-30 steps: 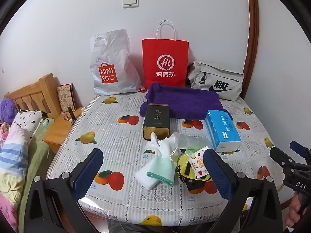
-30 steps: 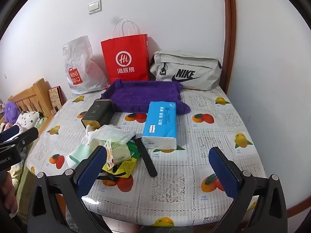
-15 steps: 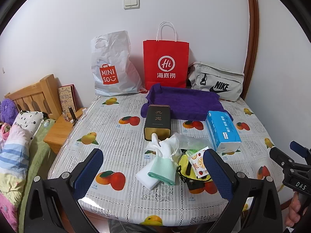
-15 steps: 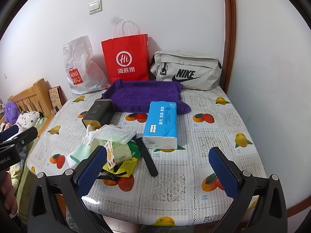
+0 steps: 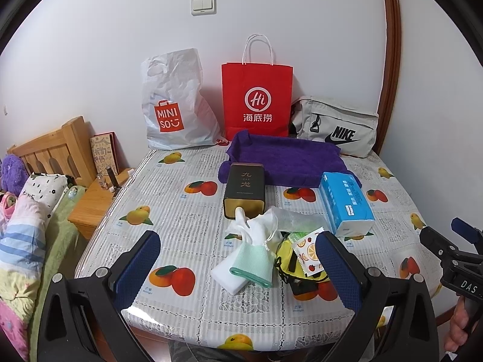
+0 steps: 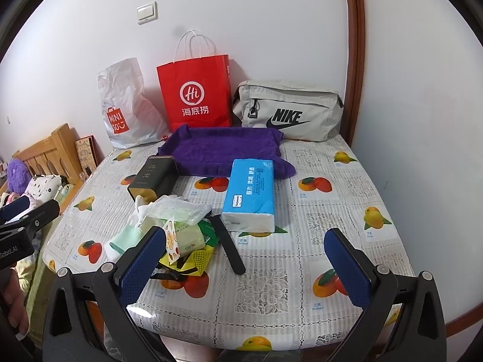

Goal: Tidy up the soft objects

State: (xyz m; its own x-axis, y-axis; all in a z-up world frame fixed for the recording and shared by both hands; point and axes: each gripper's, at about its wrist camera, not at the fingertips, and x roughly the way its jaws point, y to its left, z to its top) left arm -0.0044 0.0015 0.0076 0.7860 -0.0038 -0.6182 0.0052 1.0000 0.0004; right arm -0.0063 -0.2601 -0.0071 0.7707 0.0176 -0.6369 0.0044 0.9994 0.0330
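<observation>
Closest to us, both grippers hang over the near edge of the table with the fruit-print plastic tablecloth (image 5: pixel 193 220), and neither is holding anything: the left gripper (image 5: pixel 238 271) has its blue-padded fingers (image 5: pixel 137 267) spread wide, same deal with the right gripper (image 6: pixel 244 267). Just past them sits the messy pile of soft stuff: a mint-green and white rubber glove (image 5: pixel 252 259) lying on a flat white sponge block (image 5: pixel 225 274), a crinkly clear plastic packet (image 6: pixel 178 209), a small sachet with orange-slice print (image 5: pixel 308 256), and a yellow mesh bag (image 6: pixel 199 258) with black straps. The right view also shows a pale green wipes pack (image 6: pixel 188 235) and a long black strap-like thing (image 6: pixel 229 246), both mostly hidden from the left camera. Just right of the pile is a blue and white soft tissue pack (image 6: pixel 250 193) with Chinese text too small to read. Behind the pile, a dark rectangular tin (image 5: pixel 245 188) with gold characters "九龙". Further back a purple towel (image 5: pixel 283 158) lies spread out. Against the wall: a white plastic "MINISO" bag (image 5: pixel 176 102), a red paper bag (image 5: pixel 256 99) marked "Hi 海底捞", and a grey "NIKE" pouch (image 6: pixel 289 111). The left view also catches a wooden headboard (image 5: pixel 57 150) and bedding.
</observation>
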